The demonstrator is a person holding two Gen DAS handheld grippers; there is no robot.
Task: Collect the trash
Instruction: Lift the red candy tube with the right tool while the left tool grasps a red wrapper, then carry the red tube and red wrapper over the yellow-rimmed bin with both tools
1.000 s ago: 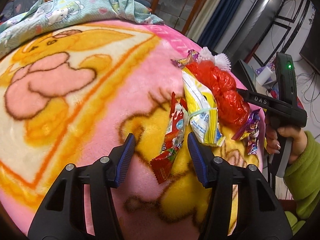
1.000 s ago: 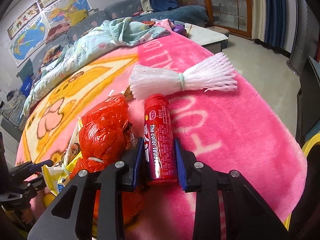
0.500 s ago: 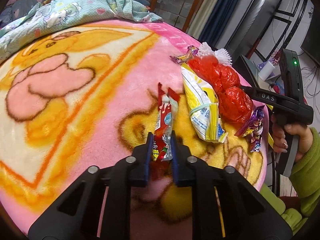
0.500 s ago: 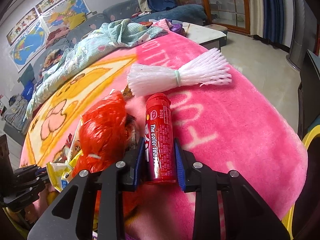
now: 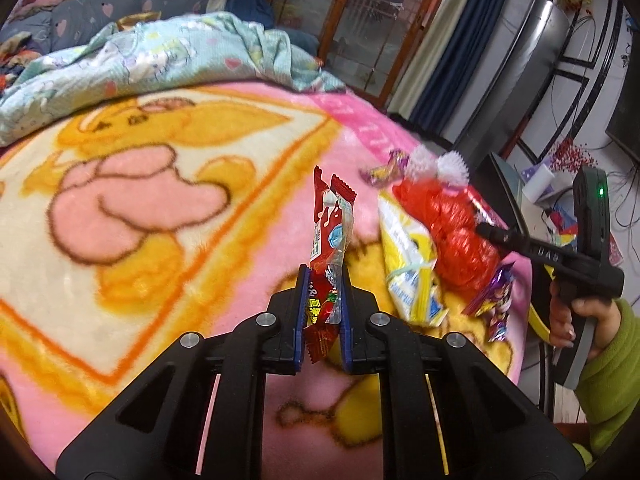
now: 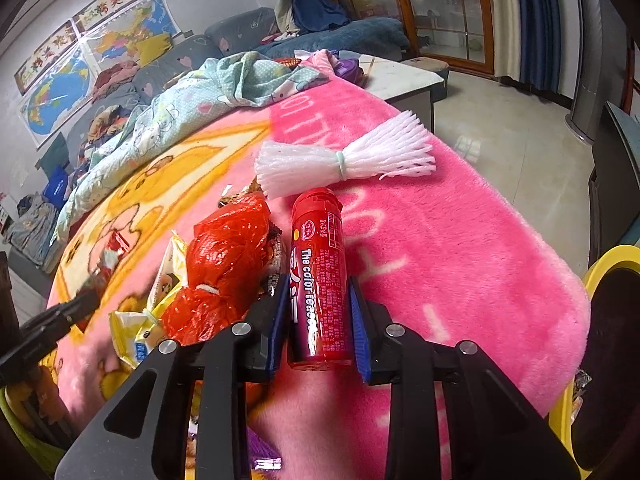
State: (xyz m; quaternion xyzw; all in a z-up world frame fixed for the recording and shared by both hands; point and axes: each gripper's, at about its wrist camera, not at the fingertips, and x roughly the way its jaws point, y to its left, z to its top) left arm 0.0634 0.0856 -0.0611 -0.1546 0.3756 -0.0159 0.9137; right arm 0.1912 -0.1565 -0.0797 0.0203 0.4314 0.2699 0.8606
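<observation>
- Support: surface covered by a pink plush blanket (image 6: 460, 248) with a yellow cartoon print and white lettering; whether bed or bench underneath cannot be told.
- Far end: crumpled pale-green cartoon-print cloth (image 5: 160, 56) lying on the blanket.
- White foam netting bundle (image 6: 344, 162), tied at the middle, lying flat.
- Red crinkled plastic bag (image 6: 228, 264), knotted, just beside the netting.
- Yellow snack packet (image 5: 408, 264) touching the red bag.
- Purple candy wrappers (image 5: 496, 300) near the blanket's edge.

Pink-and-yellow cartoon blanket (image 5: 168, 184), red wrapper (image 5: 328, 240), red tube (image 6: 320, 276), white foam netting (image 6: 344, 164)
</observation>
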